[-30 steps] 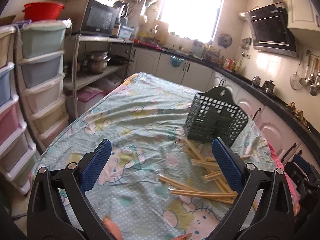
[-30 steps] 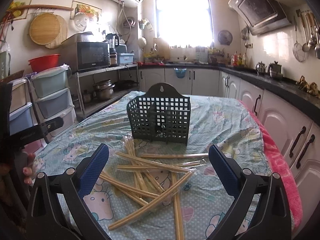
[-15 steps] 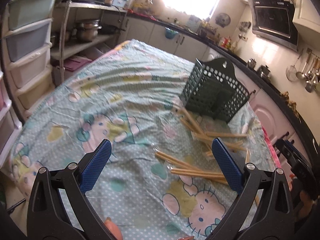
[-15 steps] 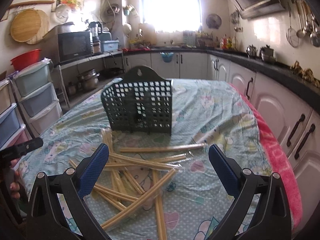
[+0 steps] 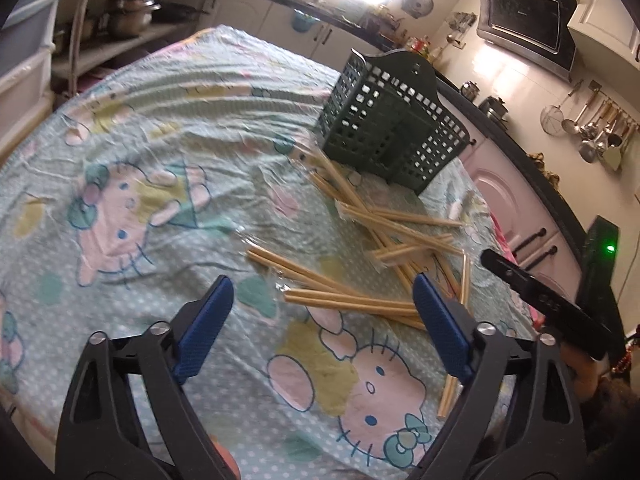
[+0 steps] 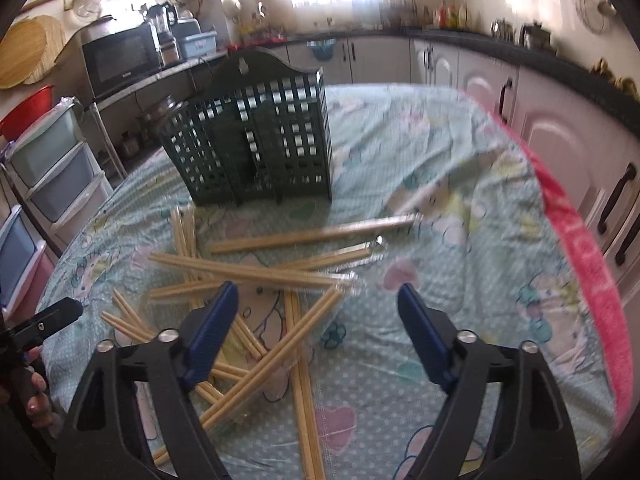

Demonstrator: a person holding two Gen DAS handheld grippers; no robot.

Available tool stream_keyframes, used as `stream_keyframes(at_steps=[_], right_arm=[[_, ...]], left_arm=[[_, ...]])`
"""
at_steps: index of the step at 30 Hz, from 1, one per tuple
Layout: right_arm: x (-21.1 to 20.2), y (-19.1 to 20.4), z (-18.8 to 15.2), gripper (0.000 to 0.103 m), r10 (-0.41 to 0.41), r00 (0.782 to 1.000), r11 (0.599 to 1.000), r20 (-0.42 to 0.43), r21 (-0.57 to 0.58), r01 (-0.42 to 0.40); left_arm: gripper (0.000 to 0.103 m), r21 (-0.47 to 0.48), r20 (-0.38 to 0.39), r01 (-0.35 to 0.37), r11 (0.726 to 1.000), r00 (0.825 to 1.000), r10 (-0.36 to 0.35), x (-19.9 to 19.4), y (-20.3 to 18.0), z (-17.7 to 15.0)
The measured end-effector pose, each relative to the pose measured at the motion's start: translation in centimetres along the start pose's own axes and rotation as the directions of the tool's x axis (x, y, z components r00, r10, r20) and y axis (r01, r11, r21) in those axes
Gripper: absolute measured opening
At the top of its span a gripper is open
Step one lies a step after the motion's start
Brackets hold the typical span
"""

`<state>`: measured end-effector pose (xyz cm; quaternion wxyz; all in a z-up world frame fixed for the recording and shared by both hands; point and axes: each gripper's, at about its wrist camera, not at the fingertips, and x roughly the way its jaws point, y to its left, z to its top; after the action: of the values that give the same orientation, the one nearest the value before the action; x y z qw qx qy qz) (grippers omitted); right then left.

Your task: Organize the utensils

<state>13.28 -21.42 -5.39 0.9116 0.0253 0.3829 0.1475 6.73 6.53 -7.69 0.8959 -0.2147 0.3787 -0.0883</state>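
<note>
Slim wooden chopsticks (image 6: 256, 272) strewn before a dark green lattice caddy (image 6: 256, 140) on rumpled cartoon-print tablecloth (image 5: 132, 152). Left gripper (image 5: 320, 292), right gripper (image 6: 316, 300) — empty, wide, closing. Microwave (image 6: 120, 58) only in right view — range hood (image 5: 524, 20) only in left.

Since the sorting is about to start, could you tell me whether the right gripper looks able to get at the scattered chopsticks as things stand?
Probably yes. The right gripper, jaws closing with nothing between them, hangs right over the chopsticks, which lie uncovered on the tablecloth before the green basket.

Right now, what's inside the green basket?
The green basket shows only dark inner dividers through its lattice, no chopsticks; those lie on the tablecloth in front. Its floor is hidden.
</note>
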Motion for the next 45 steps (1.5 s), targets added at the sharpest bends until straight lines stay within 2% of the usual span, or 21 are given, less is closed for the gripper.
stream_keyframes(at_steps=[2, 9, 15, 18, 21, 23, 29, 36, 45], right_arm=[[0.7, -0.1, -0.1, 0.067, 0.007, 1.000, 1.000, -0.025, 0.004, -0.007], [2.4, -0.5, -0.3, 0.057, 0.050, 0.994, 0.998, -0.092, 0.032, -0.047], [3.4, -1.0, -0.3, 0.046, 0.098, 0.986, 0.993, -0.132, 0.082, -0.087], [3.7, -1.2, -0.3, 0.039, 0.120, 0.983, 0.989, -0.143, 0.104, -0.105], [3.8, -1.5, -0.2, 0.030, 0.129, 0.981, 0.987, -0.142, 0.118, -0.112], [3.7, -1.7, -0.1, 0.023, 0.131, 0.982, 0.986, -0.138, 0.123, -0.114], [2.9, -2.1, 0.3, 0.018, 0.151, 0.981, 0.982, -0.119, 0.135, -0.134], [0.9, -1.9, 1.3, 0.015, 0.203, 0.976, 0.973, -0.084, 0.132, -0.191], [-2.4, 0.4, 4.3, 0.009, 0.313, 0.949, 0.947, -0.025, 0.077, -0.311]], left_arm=[[0.072, -0.010, -0.015, 0.010, 1.000, 1.000, -0.010, 0.4, 0.1, -0.1], [0.064, -0.034, -0.039, 0.045, 0.998, 0.998, -0.046, 1.5, 0.6, 0.1], [0.046, -0.052, -0.063, 0.056, 0.997, 0.996, -0.059, 2.2, 1.1, 0.2], [0.040, -0.050, -0.065, 0.048, 0.998, 0.997, -0.052, 2.4, 1.2, 0.1], [0.030, -0.060, -0.073, 0.046, 0.997, 0.996, -0.051, 2.6, 1.5, 0.1], [0.020, -0.060, -0.075, 0.046, 0.997, 0.996, -0.050, 2.7, 1.7, 0.1], [0.009, -0.054, -0.059, 0.064, 0.997, 0.996, -0.067, 2.2, 1.8, 0.4], [0.004, -0.022, -0.008, 0.114, 0.993, 0.993, -0.114, 0.3, 1.0, 1.6], [0.003, 0.105, 0.080, 0.183, 0.977, 0.978, -0.192, -3.7, -3.5, 4.2]])
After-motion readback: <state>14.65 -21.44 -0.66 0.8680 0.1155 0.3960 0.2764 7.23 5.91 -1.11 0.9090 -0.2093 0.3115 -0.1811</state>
